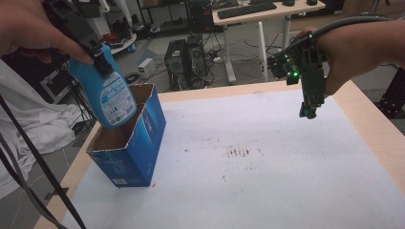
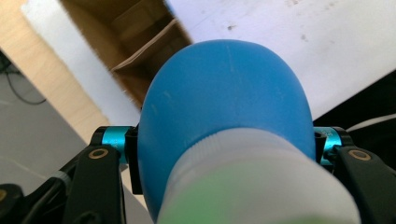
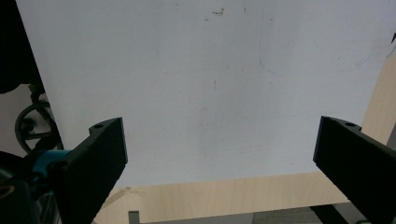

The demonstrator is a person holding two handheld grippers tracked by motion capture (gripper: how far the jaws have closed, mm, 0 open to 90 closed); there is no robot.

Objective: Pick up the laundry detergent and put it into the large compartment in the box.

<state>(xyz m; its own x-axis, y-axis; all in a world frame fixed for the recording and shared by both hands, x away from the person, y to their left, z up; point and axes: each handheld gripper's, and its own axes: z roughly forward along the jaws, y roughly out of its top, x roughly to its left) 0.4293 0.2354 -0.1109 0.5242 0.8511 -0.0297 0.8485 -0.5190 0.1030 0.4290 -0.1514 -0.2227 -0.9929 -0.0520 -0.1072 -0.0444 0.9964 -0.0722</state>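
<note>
Left gripper [image 1: 101,61] clamps a blue labelled bottle [image 1: 111,93] over the open box [image 1: 138,143]; right gripper [image 3: 219,154] gapes.

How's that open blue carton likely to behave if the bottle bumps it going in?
The blue carton is thin cardboard, seemingly empty, so probably light and apt to slide on the smooth white mat. It is tall with a narrow base, so it may tip. The left gripper holds the blue bottle over its opening.

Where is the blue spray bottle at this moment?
In the high view, the blue spray bottle hangs at the left, gripped near its neck by the left gripper, its base dipping into the open blue cardboard box.
</note>
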